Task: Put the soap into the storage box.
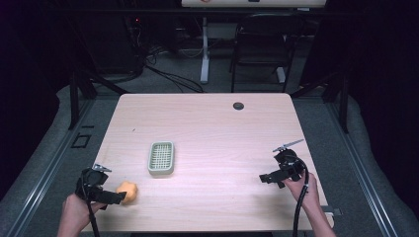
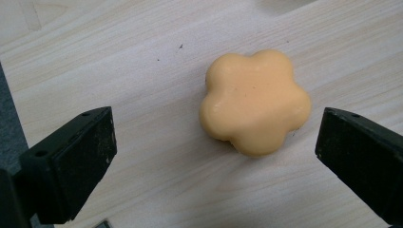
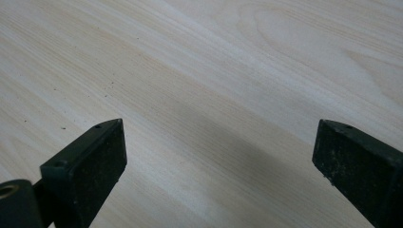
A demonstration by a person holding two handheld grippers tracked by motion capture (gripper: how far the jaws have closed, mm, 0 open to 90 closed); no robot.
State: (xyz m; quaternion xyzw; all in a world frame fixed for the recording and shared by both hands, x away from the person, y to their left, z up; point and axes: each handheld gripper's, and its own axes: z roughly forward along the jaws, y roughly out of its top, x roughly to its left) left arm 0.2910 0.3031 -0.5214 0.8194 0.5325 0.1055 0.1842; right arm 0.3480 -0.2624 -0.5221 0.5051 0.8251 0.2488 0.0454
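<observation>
Your left gripper [image 1: 116, 196] hangs over the near left corner of the wooden table [image 1: 222, 128] with its jaws spread wide, and the orange flower-shaped soap [image 2: 255, 101] lies flat on the wood between them, nearer the right jaw and touching neither pad. Just beyond it sits the pale green soap dish [image 1: 161, 158], while your right gripper [image 1: 267, 178], jaws likewise wide apart, hovers over bare wood well off to the right.

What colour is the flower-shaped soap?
Pale orange soap, seen best in the left gripper view.
</observation>
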